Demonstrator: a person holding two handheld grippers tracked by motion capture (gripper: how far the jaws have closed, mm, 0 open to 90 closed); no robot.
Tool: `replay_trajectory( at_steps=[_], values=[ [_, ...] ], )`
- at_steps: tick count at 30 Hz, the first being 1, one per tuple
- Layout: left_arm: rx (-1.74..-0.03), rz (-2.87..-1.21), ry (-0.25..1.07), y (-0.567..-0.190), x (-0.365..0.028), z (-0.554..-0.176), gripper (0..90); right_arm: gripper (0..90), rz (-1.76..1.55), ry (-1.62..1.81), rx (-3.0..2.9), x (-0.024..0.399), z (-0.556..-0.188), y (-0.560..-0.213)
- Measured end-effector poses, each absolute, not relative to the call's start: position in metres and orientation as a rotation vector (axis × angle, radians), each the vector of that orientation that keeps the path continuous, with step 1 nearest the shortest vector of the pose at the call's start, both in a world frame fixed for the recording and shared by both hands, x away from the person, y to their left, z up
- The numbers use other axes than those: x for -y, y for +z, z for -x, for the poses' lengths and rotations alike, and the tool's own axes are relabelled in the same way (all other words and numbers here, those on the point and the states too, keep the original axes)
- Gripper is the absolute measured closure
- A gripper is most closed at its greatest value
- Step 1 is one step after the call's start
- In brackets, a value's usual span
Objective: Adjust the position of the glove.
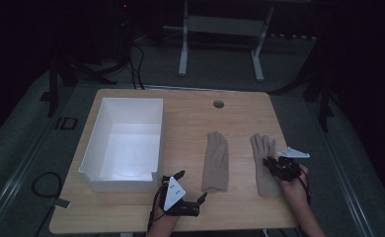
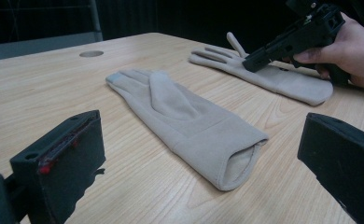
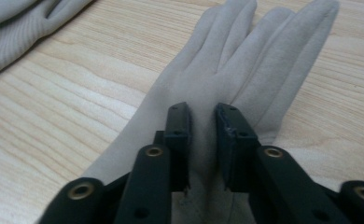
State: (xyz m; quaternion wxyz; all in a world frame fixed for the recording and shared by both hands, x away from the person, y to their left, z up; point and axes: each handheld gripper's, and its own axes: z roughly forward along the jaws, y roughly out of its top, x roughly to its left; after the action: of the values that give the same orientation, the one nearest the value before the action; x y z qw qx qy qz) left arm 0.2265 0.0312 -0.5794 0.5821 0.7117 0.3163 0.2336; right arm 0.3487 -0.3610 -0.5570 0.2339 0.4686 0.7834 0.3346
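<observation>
high view shows a wooden table [image 1: 190,106] with a white box [image 1: 126,143] on the left side and two beige gloves lying flat in the middle and on the right. the right gripper [image 1: 271,164] is down on the right glove [image 1: 262,148], and in the right gripper view its two jaws stand close together with a narrow ridge of the glove fabric [image 3: 203,140] pinched between them, around the palm, just below where the glove fingers begin. so i judge this gripper is closed on the glove, but only on a thin fold of the top layer. the left gripper [image 1: 193,185] rests near the front edge of the table, its jaws wide apart and holding nothing; the middle glove [image 2: 185,121] lies just beyond it, with the open cuff toward it. the risk i see is that the pinch is too shallow: if the hand goes up fast, the soft cloth can slide out from the pads and the glove falls back. also only the upper layer may be caught, so the glove could hang crooked and swing, and then catch on the near wall of the box if it is carried there. the way to the box also passes over the middle glove, so a low-hanging glove may drag it out of place.
</observation>
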Motion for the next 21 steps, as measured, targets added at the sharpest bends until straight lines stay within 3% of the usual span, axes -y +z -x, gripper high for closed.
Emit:
replay_trajectory(
  at_steps=[8,21],
  values=[
    [-0.740,-1.659,0.543,-0.579,-0.031,-0.227,0.9,83.1,-1.363,0.889,-2.076,0.354,-0.347,-0.548],
    [-0.742,-1.662,0.545,-0.579,-0.032,-0.227,1.0,83.2,-1.411,1.043,-1.901,0.348,-0.342,-0.490]
  ],
)
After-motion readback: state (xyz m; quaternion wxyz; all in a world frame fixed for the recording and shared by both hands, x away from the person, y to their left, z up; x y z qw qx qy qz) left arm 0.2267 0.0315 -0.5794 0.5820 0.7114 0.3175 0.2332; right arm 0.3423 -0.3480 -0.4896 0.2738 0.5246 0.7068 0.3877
